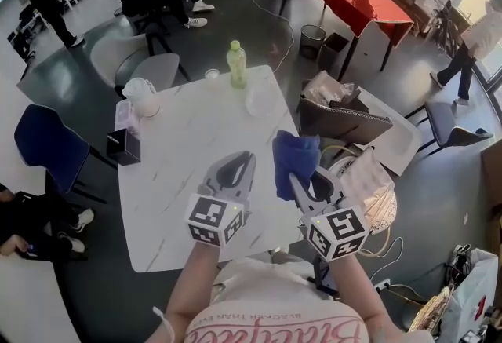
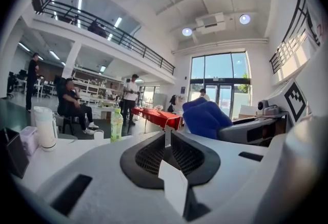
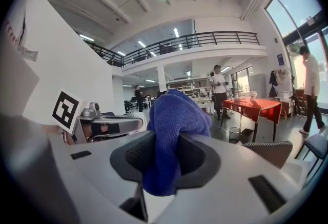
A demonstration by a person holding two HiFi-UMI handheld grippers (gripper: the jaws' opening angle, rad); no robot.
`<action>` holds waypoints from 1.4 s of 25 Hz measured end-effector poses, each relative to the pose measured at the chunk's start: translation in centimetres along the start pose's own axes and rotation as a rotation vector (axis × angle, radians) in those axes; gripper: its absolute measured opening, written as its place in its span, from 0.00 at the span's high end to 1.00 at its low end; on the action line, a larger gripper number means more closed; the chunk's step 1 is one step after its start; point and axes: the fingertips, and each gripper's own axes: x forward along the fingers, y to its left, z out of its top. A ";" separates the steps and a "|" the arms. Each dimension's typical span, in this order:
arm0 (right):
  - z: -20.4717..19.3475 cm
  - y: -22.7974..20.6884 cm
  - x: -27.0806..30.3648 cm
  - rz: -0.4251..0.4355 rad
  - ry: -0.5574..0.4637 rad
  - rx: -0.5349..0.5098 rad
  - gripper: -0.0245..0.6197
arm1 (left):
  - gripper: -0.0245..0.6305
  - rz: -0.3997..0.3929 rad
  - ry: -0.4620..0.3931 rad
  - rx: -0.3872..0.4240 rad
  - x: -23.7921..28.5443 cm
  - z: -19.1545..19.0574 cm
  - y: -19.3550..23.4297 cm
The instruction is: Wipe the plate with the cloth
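Head view, with both gripper views. The left gripper (image 1: 245, 159) is held over the near half of the white marbled surface (image 1: 180, 176). Its jaws are closed together with nothing between them, as its own view confirms. The right gripper (image 1: 296, 180) is held just beside it, near the right edge of the surface, and its jaws are clamped on a blue cloth (image 1: 296, 155). The cloth bunches up out of the jaw tips and hangs clear of the surface, and in the left gripper view it shows as a blue mass just to the right. On the far half of the surface stand a green bottle (image 1: 236, 64) and a small white cup (image 1: 212, 74). A pale jug (image 1: 142, 96) stands at the left edge, with a black box (image 1: 123, 147) nearer the person. A faint, translucent round thing (image 1: 260, 101) lies below and right of the bottle, well apart from both grippers. Whether it is the plate cannot be told. A red table (image 1: 353, 0) stands in the background.
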 end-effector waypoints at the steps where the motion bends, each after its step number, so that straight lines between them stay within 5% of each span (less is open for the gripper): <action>1: 0.1 -0.3 0.5 0.001 0.006 0.000 0.80 | 0.94 0.004 0.011 -0.008 0.5 0.0 0.4; 6: 0.1 -1.9 2.7 0.015 0.042 0.007 0.80 | 0.72 0.005 0.057 -0.061 3.2 -0.4 1.7; 11: -0.7 -3.8 5.3 0.042 0.089 0.009 0.80 | 0.72 -0.017 0.125 -0.055 6.2 -1.7 2.9; 20: -1.8 -8.0 9.6 0.056 0.120 0.045 0.80 | 0.73 0.061 0.188 -0.103 13.1 -4.1 8.3; 35: -6.1 -14.4 21.6 0.064 0.222 0.032 0.80 | 0.73 0.116 0.415 -0.425 23.2 -14.2 17.4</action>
